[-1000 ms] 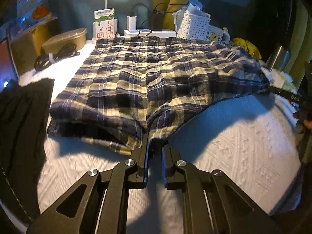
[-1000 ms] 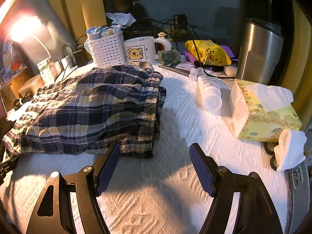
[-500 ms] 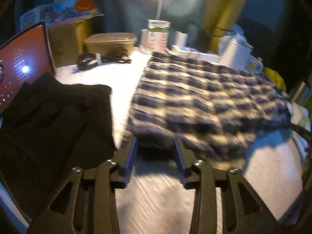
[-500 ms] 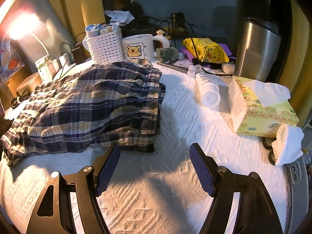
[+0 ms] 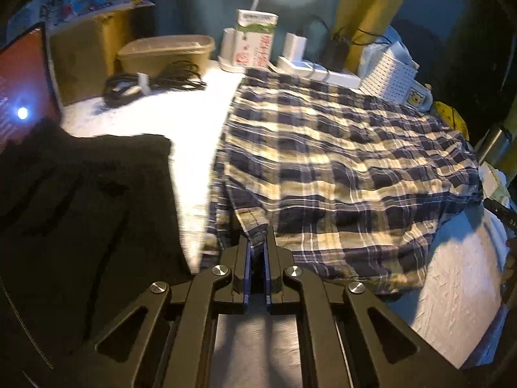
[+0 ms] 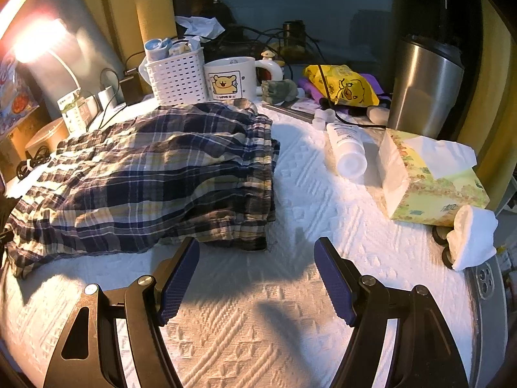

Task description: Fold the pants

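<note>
Plaid pants (image 5: pixel 339 161) in navy and cream lie folded flat on a white textured cover (image 5: pixel 452 291). My left gripper (image 5: pixel 257 242) is at their near left corner, its jaws closing tight with a pinch of the hem fabric between the pads. In the right wrist view the same pants (image 6: pixel 155 174) spread to the left, with the gathered waistband toward the middle. My right gripper (image 6: pixel 256 245) stands open just short of the pants' near right corner, with nothing between its blue pads.
A black garment (image 5: pixel 80 210) lies left of the pants, beside a lit laptop screen (image 5: pixel 22 97). Behind the pants are a cable coil (image 5: pixel 152 80), a white basket (image 6: pixel 177 77) and a mug (image 6: pixel 231 79). To the right are a lotion bottle (image 6: pixel 347 148), a tissue box (image 6: pixel 433 177) and a steel tumbler (image 6: pixel 426 90).
My left gripper let go of the hem, opened, slid left along the near edge and shut again on the left corner. The right gripper stayed open and barely moved.
</note>
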A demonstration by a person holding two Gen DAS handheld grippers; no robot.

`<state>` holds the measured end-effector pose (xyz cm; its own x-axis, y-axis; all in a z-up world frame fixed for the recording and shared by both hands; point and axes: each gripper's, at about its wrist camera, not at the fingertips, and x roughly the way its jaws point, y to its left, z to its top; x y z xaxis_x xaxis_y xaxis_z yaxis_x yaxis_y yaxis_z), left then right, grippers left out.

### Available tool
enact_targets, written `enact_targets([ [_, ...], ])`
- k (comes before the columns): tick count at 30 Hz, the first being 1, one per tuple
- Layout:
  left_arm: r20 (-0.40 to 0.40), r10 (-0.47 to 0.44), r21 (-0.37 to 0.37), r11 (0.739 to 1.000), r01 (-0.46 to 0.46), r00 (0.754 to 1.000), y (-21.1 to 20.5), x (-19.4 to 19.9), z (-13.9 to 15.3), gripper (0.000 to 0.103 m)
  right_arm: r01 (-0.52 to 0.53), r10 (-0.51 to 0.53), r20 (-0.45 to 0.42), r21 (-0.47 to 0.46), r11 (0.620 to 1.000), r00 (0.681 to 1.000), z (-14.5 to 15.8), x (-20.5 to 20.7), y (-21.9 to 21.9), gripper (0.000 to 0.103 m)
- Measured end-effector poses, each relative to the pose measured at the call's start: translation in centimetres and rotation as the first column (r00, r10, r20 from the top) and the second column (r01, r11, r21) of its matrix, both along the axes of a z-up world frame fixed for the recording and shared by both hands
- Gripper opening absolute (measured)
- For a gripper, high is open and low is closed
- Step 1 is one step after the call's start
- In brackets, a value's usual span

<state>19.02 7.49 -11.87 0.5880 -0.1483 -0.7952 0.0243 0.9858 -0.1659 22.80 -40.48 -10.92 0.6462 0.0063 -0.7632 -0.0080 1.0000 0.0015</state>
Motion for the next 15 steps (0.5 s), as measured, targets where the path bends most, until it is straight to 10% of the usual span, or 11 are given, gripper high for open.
enact_targets([
  [15, -0.036, 0.048, -0.034, 0.998, -0.050, 0.998, 3.1, -1.5, 0.7, 0.010, -0.010, 0.010, -0.020, 0.011, 1.000, 1.000, -0.3, -0.1, 0.9, 0.075],
])
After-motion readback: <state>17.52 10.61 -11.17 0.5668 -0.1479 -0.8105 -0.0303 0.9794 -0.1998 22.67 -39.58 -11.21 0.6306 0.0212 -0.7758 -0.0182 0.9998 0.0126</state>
